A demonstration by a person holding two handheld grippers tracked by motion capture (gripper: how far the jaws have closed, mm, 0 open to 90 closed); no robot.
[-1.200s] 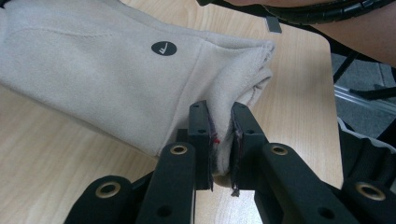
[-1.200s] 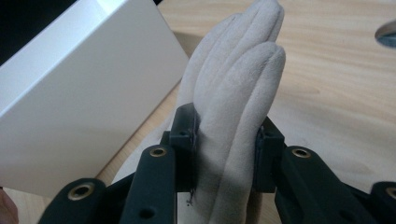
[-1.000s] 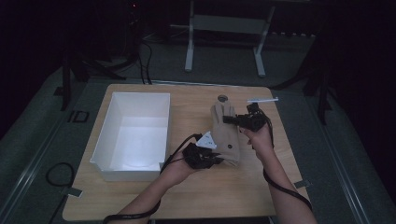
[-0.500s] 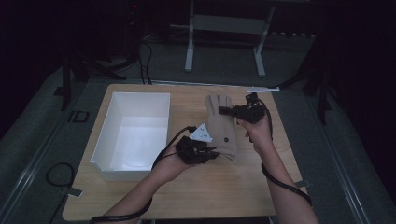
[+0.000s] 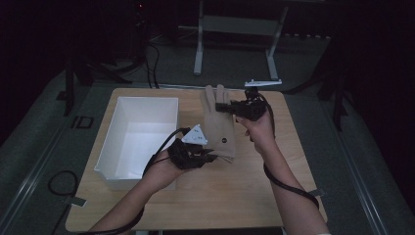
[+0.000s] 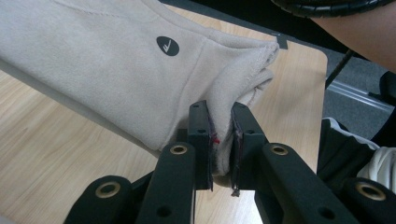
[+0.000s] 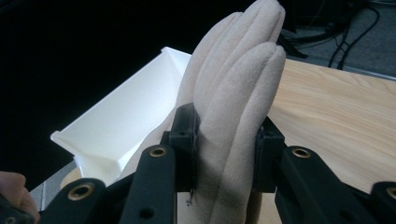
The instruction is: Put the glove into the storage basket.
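In the high view a pale wooden table [image 5: 230, 196] stands on grey floor in a dark room, with a metal stand [image 5: 235, 39] at 12 o'clock beyond it and cables [image 5: 151, 58] trailing toward 11 o'clock. A white open box [image 5: 117, 166] sits on the table's 9 o'clock side. Just beside it, toward the centre, a beige glove [image 5: 219, 128] is stretched between two grippers, fingers pointing to 12 o'clock. The left gripper [image 5: 208, 156] holds the cuff at the glove's 6 o'clock end; the right gripper [image 5: 226, 107] holds the finger end from 3 o'clock.

In the left gripper view the jaws stand narrow, pinched on the folded cuff edge of the glove [image 6: 121, 70], which carries a small dark round logo [image 6: 167, 45]. The fabric hangs above the wood grain of the table [image 6: 56, 154], with the table's corner and grey floor at 2 o'clock.

In the right gripper view the jaws are clamped on either side of the fingers of the glove [image 7: 233, 93], which rise toward 12 o'clock. The white box [image 7: 116, 121] lies at 9 o'clock against blackness, and the table [image 7: 336, 116] spreads at 3 o'clock.
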